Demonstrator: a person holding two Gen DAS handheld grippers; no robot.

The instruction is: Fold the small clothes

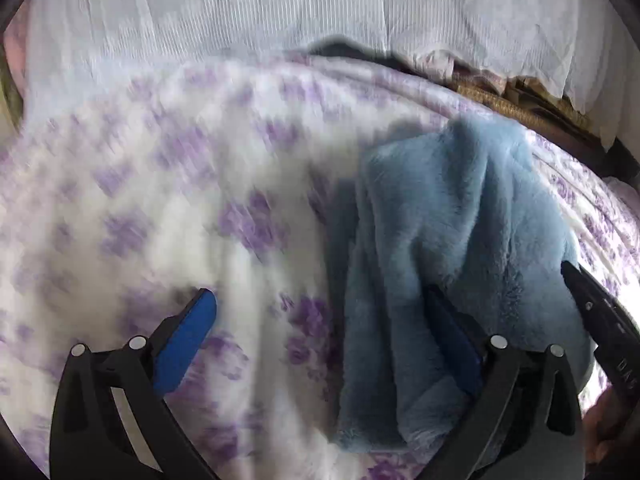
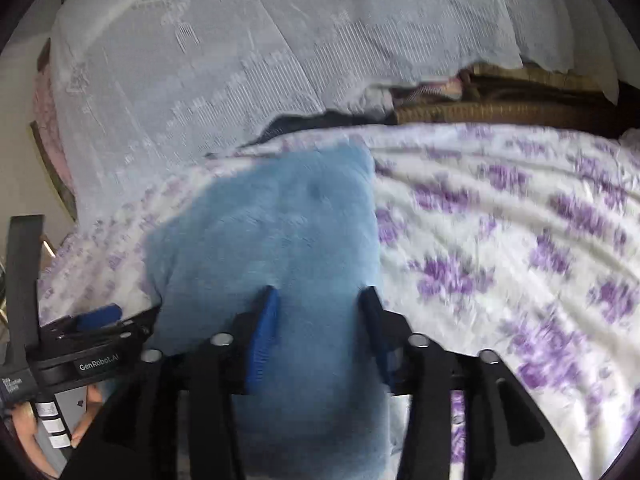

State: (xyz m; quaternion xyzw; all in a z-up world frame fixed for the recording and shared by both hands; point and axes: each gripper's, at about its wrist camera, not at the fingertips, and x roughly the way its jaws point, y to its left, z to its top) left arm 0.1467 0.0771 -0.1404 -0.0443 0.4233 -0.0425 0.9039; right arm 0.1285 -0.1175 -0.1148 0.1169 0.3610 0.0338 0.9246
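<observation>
A fluffy light-blue garment (image 2: 272, 232) lies on a white bedspread with purple flowers (image 2: 500, 240). My right gripper (image 2: 320, 292) hangs over its near part. The jaws stand apart with blue pile between them, and the pads do not squeeze it. In the left wrist view the same garment (image 1: 448, 220) sits at the right. My left gripper (image 1: 320, 296) is wide open. Its left pad is over bare bedspread (image 1: 140, 200) and its right pad is half buried under the garment's edge. In the right wrist view, the left gripper's body shows at the lower left, held by a hand (image 2: 86, 412).
White lace fabric (image 2: 260, 40) hangs behind the bed. A wicker basket (image 2: 500, 110) with cloth in it stands at the back right, and something dark (image 2: 304, 122) lies at the bedspread's far edge. Bare bedspread stretches to the right of the garment.
</observation>
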